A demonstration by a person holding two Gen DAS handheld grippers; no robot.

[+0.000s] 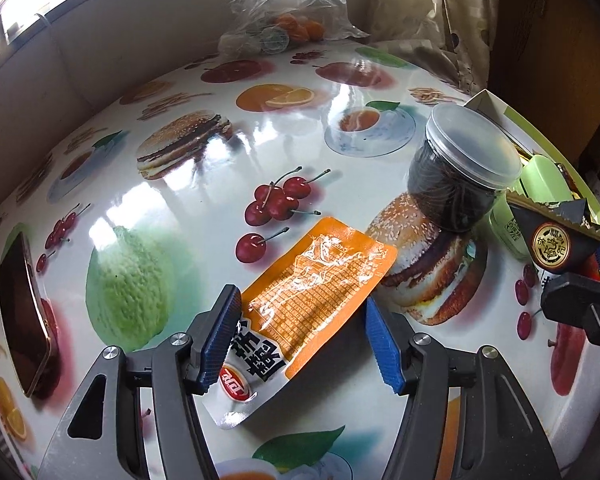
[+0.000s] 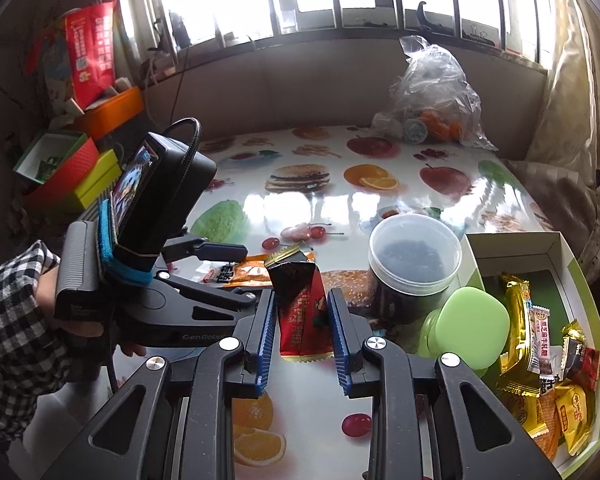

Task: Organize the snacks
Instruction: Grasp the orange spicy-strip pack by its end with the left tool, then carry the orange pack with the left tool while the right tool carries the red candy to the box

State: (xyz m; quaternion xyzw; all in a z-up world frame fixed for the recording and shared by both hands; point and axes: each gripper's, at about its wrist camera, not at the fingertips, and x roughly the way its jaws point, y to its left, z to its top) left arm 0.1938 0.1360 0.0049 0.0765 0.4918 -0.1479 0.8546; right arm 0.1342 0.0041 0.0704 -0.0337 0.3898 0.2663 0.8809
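An orange snack packet (image 1: 320, 292) lies flat on the fruit-print table (image 1: 220, 184). My left gripper (image 1: 300, 340) stands open low over its near end, one blue pad on each side; the left pad overlaps the packet's edge and the right pad stays clear of it. From the right wrist view the same left gripper (image 2: 236, 272) is seen over the orange packet (image 2: 252, 272), held by a hand in a checked sleeve (image 2: 12, 320). My right gripper (image 2: 302, 320) is shut on a red-and-black snack packet (image 2: 300, 312), held upright above the table. That packet's black end (image 1: 556, 240) shows at the right edge.
A clear-lidded jar of dark contents (image 2: 414, 256) and a green-lidded container (image 2: 468, 324) stand beside a white box (image 2: 512, 240) holding several wrapped snacks. A phone (image 1: 24, 312) lies at the table's left edge. A plastic bag with oranges (image 1: 288, 12) sits at the back.
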